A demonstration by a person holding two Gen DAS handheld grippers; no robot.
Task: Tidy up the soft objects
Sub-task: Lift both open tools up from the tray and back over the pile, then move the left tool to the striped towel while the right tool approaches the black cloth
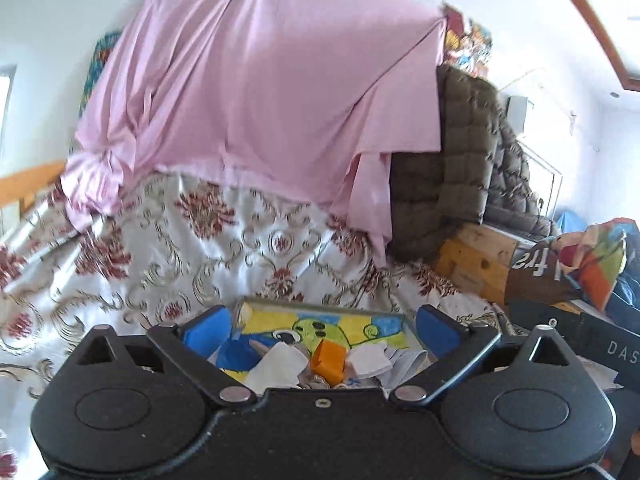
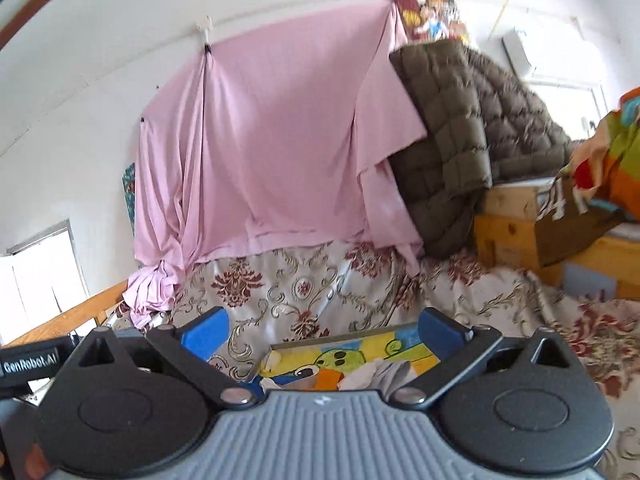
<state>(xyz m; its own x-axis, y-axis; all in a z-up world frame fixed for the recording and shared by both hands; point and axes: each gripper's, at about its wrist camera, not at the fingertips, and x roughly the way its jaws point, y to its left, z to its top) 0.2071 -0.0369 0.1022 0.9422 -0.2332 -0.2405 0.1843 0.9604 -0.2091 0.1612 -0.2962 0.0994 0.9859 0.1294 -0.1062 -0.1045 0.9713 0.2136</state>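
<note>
Both grippers, left (image 1: pixel 320 330) and right (image 2: pixel 320 330), gape wide and empty above the cartoon-printed tray (image 2: pixel 416 338) of soft scraps, so they should settle squarely over one piece before closing.

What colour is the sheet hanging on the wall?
Pale pink sheet, plain with no pattern; clearest in the right wrist view.

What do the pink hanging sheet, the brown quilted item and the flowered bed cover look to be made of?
Pink sheet: thin, smooth woven cloth with a slight sheen; it drapes in long soft folds.
Brown quilted item: padded synthetic fabric, matte, stitched into puffy squares.
Flowered bed cover: probably satin-like jacquard; glossy, with woven-looking scrolls.
</note>
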